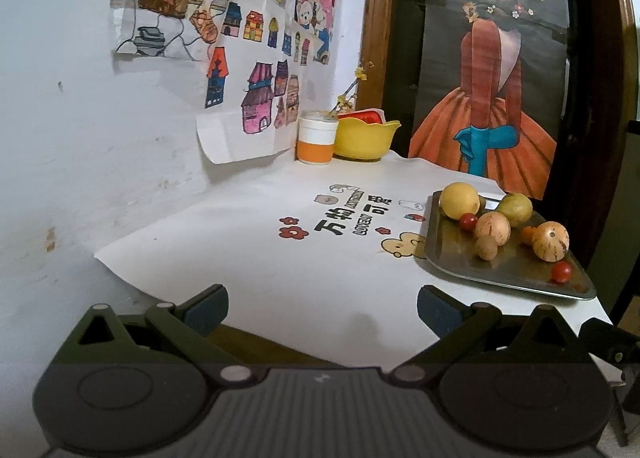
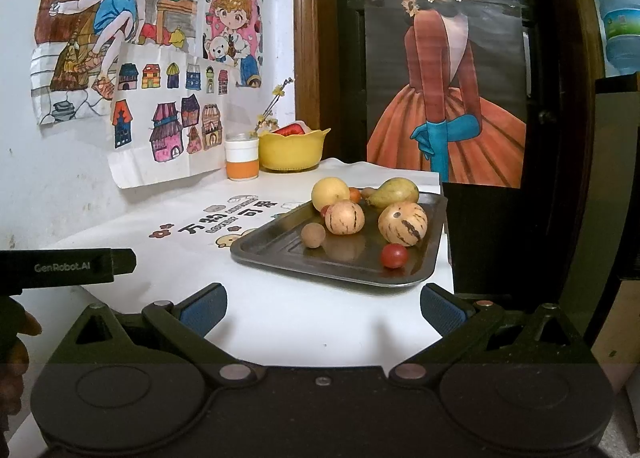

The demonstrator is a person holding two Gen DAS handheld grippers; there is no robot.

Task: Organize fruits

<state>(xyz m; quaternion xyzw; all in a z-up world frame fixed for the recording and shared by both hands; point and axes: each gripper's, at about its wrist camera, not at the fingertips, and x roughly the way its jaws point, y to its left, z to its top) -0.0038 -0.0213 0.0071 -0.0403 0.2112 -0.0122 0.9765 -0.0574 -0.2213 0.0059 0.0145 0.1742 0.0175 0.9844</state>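
While both grippers hang low over the near edge of the table [image 2: 280, 322], the fruit sits further back on a metal tray [image 2: 280, 248]. The left gripper [image 1: 322, 308] has its jaws spread wide with nothing between them. The right gripper [image 2: 323, 308] is the same, wide apart and empty.

Round fruit can roll. If a gripper bumps the tray or pushes a fruit from the side, the small red fruit [image 2: 393, 255] near the front rim could roll off onto the table. A hard squeeze could also squash it, because it looks soft. The small brown ball [image 2: 313, 235] is little too, so it could slip out of the jaws.

On the tray lie two striped round fruits [image 2: 345, 217] [image 2: 402, 224], a yellow fruit [image 2: 330, 193], a green pear-shaped fruit [image 2: 394, 192], and small red and orange ones half hidden behind them. A yellow bowl [image 2: 292, 151] stands well apart at the back by the wall, with something red in it. Just beside it is a white and orange cup [image 2: 242, 159] holding a twig with yellow flowers.

The fruit may be on its way into the bowl, or may have just been laid out on the tray; I cannot tell which.
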